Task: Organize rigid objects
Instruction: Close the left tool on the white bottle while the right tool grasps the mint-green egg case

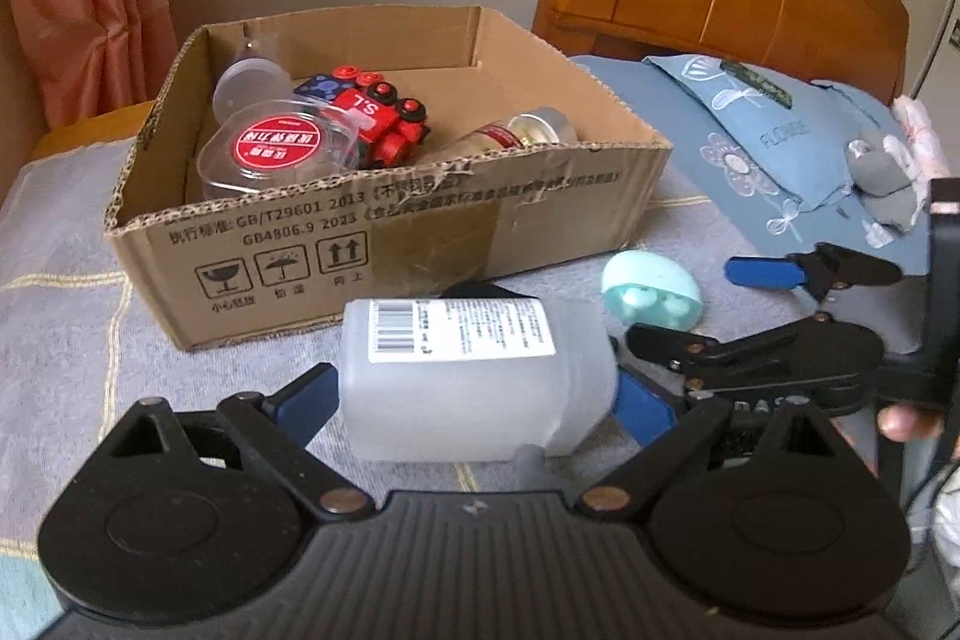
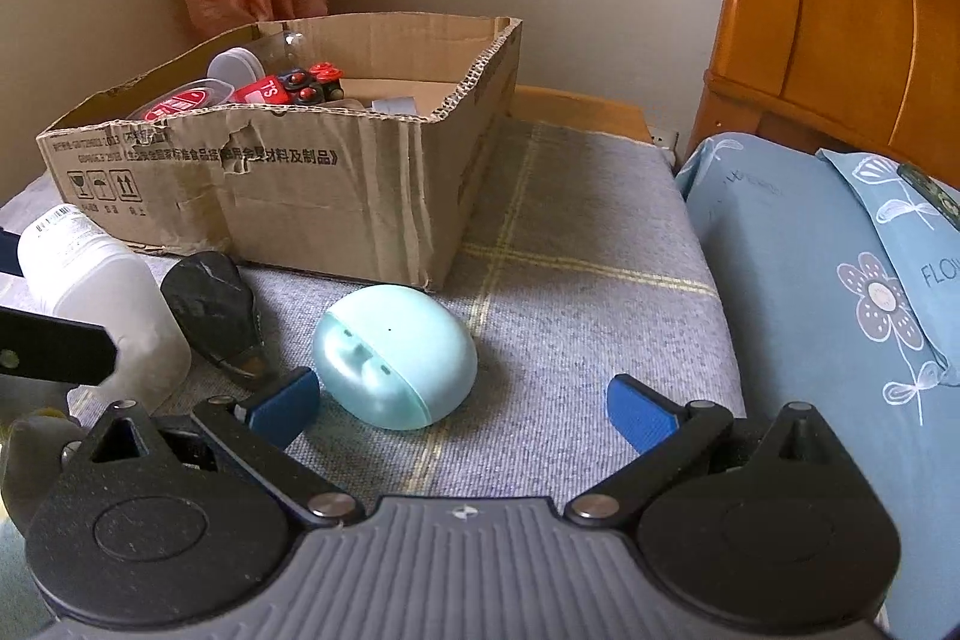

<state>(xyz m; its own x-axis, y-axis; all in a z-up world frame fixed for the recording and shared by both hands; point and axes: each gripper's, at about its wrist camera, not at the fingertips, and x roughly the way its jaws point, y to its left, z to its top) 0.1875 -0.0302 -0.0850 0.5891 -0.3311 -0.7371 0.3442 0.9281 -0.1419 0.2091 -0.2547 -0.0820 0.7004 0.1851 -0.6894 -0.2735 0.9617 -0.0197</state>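
The frosted plastic bottle (image 1: 474, 376) lies on its side on the grey blanket (image 2: 570, 250), just in front of the cardboard box (image 1: 384, 244), with its white label turned up. It lies between the two blue pads of the left gripper (image 1: 474, 403). The jaws stand wide, one pad at each end of the bottle. Whether the pads already press on the plastic cannot be told from the left wrist view, so this gripper counts as open around the bottle, not holding it.

The step in hand seems to be the pick of this bottle, to put it into the box with the other things: a clear tub with a red lid (image 1: 276, 148), a red toy train (image 1: 384, 118) and a small jar with a silver cap (image 1: 522, 133). To do it well, the person should keep the bottle centred between the pads and close slowly, because the smooth round body may roll or slip out. The lift must clear the front wall of the box.

To the right of the bottle lies a dark flat object (image 2: 213, 304), and beside it a mint green egg-shaped case (image 2: 393, 355). The right gripper (image 2: 462, 406) is open and holds nothing. Its left pad is just beside the case, and the case is not yet centred in the jaws. Farther right is a blue pillow with flowers (image 2: 840, 292) and behind it a wooden headboard (image 2: 840, 10)
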